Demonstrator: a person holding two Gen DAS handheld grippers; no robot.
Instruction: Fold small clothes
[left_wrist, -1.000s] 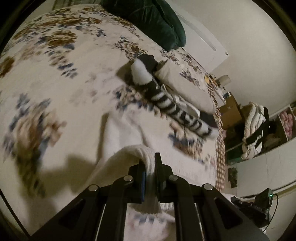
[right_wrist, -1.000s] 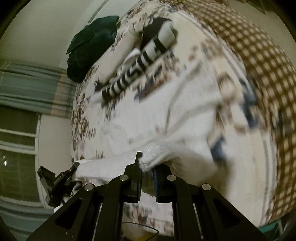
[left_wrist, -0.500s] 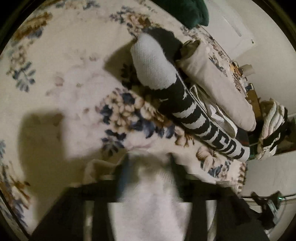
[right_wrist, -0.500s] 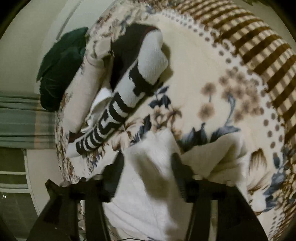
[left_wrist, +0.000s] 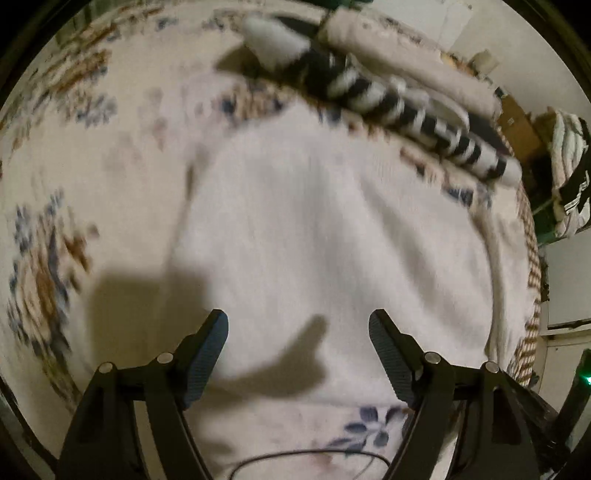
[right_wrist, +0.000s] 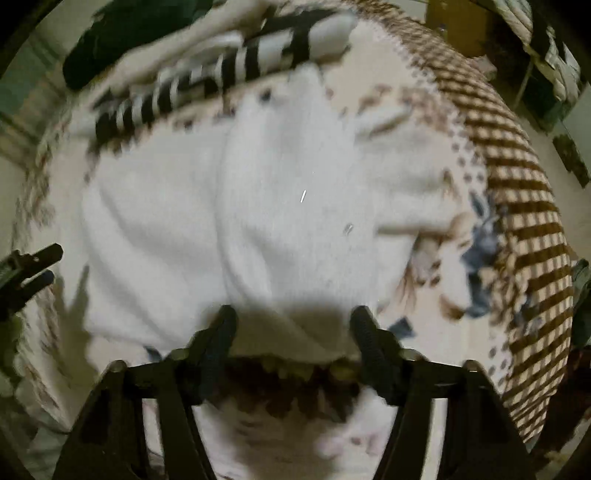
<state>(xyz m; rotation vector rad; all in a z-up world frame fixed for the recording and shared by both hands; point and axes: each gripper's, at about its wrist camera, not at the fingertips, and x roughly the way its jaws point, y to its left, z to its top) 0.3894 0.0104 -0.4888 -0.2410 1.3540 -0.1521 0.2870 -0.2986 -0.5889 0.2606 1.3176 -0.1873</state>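
Observation:
A white knit garment (left_wrist: 314, 221) lies spread flat on the floral bedspread (left_wrist: 92, 184), blurred by motion. My left gripper (left_wrist: 297, 317) points down over the garment's near part. Its jaws are opening, wide apart, with nothing pinched; the cloth lies beneath them. In the right wrist view the same white garment (right_wrist: 258, 203) fills the middle. My right gripper (right_wrist: 293, 312) hangs over its near edge. Its jaws are closing but stand apart, and the pads press on nothing.
A black-and-white striped sock (left_wrist: 406, 107) and a beige folded cloth (left_wrist: 406, 74) lie beyond the garment. The striped sock (right_wrist: 221, 74) sits below a dark green pillow (right_wrist: 129, 29). A brown checked border (right_wrist: 517, 184) marks the bed's right edge. A thin cable (left_wrist: 310, 458) loops near the left gripper.
Both grippers held a bunched fold of the white garment a second ago. They let it go and their jaws stand apart, and the garment lies spread on the bed under them.

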